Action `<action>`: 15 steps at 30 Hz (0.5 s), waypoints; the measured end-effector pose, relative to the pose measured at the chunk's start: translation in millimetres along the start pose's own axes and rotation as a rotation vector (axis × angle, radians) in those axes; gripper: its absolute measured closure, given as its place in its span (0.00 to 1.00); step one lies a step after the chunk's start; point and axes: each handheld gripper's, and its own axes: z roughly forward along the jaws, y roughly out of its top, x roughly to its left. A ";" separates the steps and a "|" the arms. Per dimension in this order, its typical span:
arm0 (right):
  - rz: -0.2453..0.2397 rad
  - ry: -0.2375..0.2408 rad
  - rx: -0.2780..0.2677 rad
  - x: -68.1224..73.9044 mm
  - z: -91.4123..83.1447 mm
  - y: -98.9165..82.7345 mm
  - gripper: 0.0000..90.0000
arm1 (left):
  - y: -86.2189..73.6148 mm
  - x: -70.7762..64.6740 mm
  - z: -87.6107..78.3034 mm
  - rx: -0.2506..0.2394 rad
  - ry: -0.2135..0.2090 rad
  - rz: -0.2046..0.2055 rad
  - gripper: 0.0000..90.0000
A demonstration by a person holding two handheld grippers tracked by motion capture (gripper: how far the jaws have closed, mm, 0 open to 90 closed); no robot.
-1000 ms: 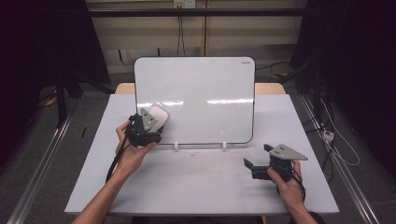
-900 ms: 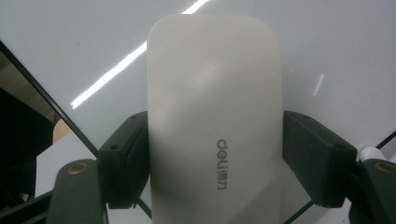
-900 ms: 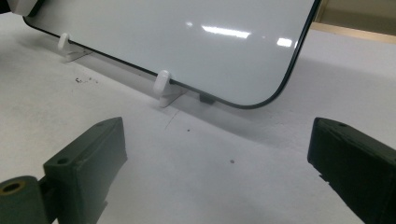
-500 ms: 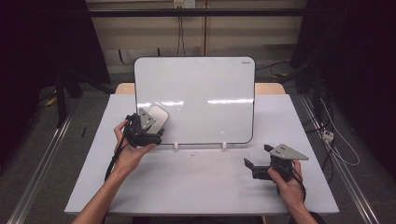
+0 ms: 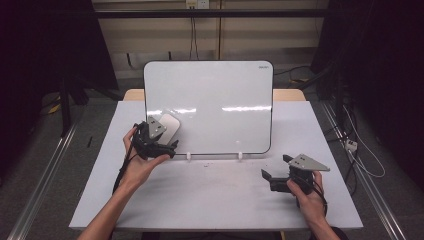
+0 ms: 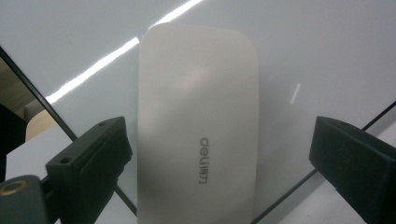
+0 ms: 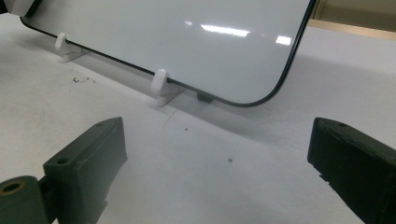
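A white whiteboard (image 5: pixel 220 100) with a thin black rim stands upright on two white clip feet (image 5: pixel 188 156) at the middle of the table. A white "deli" eraser (image 5: pixel 171 125) sits flat against the board's lower left. My left gripper (image 5: pixel 159 134) points at the eraser and is open. In the left gripper view the eraser (image 6: pixel 198 116) lies between the jaws, close to the left one and well apart from the right one. My right gripper (image 5: pixel 276 167) rests low over the table at the right, open with nothing between its jaws (image 7: pixel 217 158).
The white table (image 5: pixel 215 200) carries the board near its back half. The right gripper view has a clip foot (image 7: pixel 160 81) and the board's rounded lower corner (image 7: pixel 275 88) ahead, with a few dark specks on the tabletop. Cables lie on the floor (image 5: pixel 360 150) at the right.
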 end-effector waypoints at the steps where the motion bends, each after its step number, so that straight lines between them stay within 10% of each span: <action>1: -0.002 0.000 -0.001 0.2 -0.2 0.1 0.05 | -0.2 1.2 -1.5 -0.007 -0.007 -0.013 0.05; 15: -0.002 -0.010 -0.006 1.2 -1.5 0.6 0.05 | -12.4 15.6 -17.8 -0.021 -0.112 -0.188 0.07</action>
